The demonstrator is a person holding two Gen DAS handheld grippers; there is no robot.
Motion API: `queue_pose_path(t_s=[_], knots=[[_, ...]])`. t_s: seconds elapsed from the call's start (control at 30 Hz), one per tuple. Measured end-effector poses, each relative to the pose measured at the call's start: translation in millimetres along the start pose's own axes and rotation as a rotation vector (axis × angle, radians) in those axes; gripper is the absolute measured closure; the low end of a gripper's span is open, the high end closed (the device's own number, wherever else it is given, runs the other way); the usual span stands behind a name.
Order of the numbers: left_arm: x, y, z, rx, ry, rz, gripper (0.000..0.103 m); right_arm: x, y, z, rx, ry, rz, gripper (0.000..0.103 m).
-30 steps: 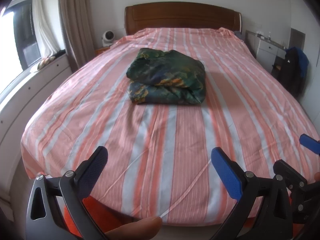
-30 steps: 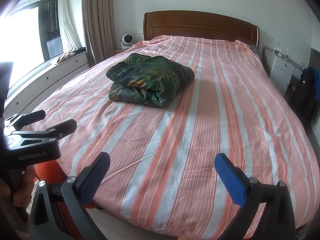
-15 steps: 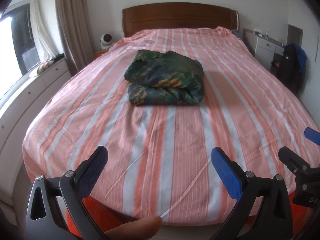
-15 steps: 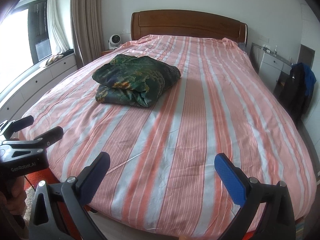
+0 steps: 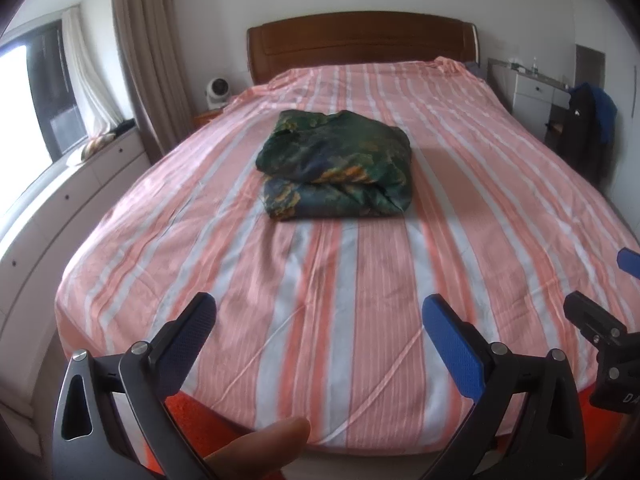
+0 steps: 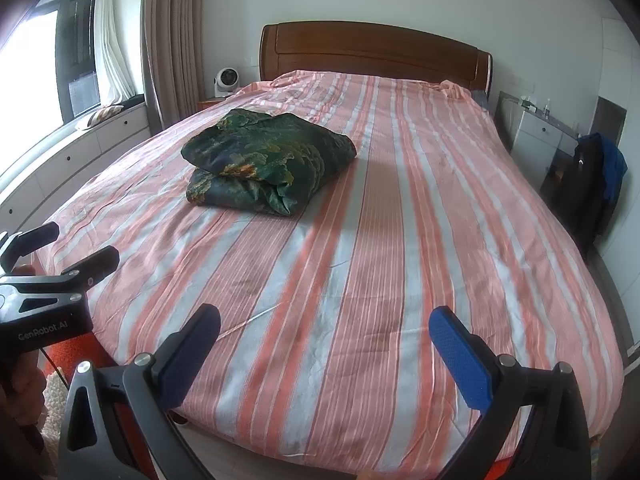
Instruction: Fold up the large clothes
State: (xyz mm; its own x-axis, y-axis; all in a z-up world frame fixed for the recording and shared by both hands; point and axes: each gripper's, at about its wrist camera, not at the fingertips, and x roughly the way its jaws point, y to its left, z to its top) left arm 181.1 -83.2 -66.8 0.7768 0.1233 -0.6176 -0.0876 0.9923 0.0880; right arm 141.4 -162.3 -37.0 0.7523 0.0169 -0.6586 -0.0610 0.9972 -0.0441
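Note:
A dark green patterned garment [image 5: 336, 168] lies folded in a thick bundle near the middle of the bed [image 5: 360, 320], which is covered by a pink and white striped sheet. In the right wrist view the same bundle [image 6: 268, 160] sits left of centre. My left gripper [image 5: 316, 320] hangs open over the bed's foot, well short of the garment, with nothing between its fingers. My right gripper [image 6: 324, 332] is open and empty too, also at the foot end. Each gripper shows at the edge of the other's view.
A wooden headboard [image 5: 360, 48] closes the far end. A small fan [image 5: 218, 92] stands on a bedside table at the left by a curtain and window. White drawers [image 5: 536, 92] and a dark chair with clothes [image 5: 588, 128] stand on the right. An orange rug lies below the bed's foot.
Both grippers have drawn back and up a little from the bed, so more of the room shows. The folded garment has not moved. Both stay open.

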Motion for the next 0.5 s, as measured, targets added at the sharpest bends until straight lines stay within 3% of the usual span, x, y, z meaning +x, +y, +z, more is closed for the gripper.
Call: queue_pose_path(t_s=[0.5], knots=[[-2.7, -6.1, 5.6, 0.011, -0.003, 0.008, 0.000, -2.4, -3.3, 2.5, 0.024, 0.012, 0.027, 0.000]])
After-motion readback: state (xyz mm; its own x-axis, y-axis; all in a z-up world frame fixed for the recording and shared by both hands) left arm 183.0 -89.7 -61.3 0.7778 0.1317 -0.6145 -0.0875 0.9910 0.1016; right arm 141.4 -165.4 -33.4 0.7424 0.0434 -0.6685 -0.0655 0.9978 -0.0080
